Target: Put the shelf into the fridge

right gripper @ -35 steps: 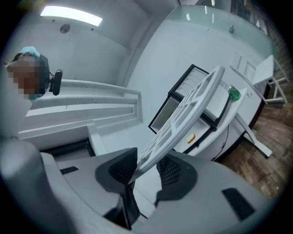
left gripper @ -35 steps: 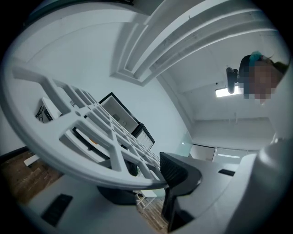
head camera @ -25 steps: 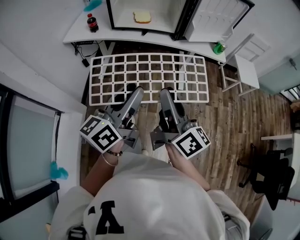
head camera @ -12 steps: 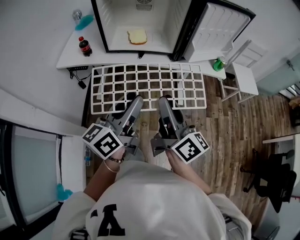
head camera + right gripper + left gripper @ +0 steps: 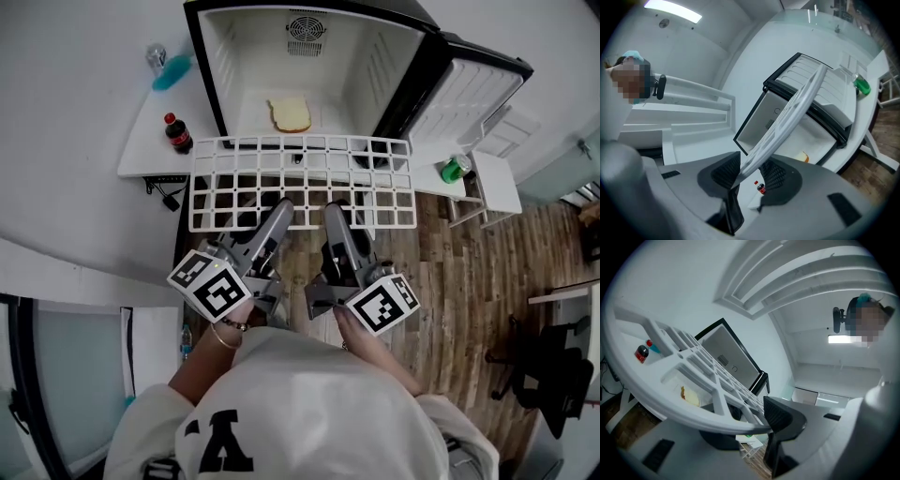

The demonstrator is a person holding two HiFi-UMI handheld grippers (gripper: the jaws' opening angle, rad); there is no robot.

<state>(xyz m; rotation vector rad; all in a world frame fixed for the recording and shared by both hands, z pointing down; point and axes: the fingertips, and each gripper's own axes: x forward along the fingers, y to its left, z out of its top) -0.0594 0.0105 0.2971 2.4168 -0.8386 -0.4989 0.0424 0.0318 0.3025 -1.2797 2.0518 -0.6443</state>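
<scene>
I hold the shelf (image 5: 300, 183), a flat white open-grid rack, level; left gripper (image 5: 277, 212) and right gripper (image 5: 335, 214) fingers clamped on its six-o'clock edge; fridge (image 5: 219, 58) open at twelve.

The fridge (image 5: 309, 56) stood on the table (image 5: 150, 155) at the far side, its door (image 5: 469, 89) open to the right. A bread slice (image 5: 291, 114) lay on its floor. Left of it stood a bottle (image 5: 178, 133), with a can (image 5: 157, 56) farther back. The shelf (image 5: 300, 183) hung level just near of the opening, the left gripper (image 5: 279, 206) and right gripper (image 5: 334, 208) side by side at its near edge.
</scene>
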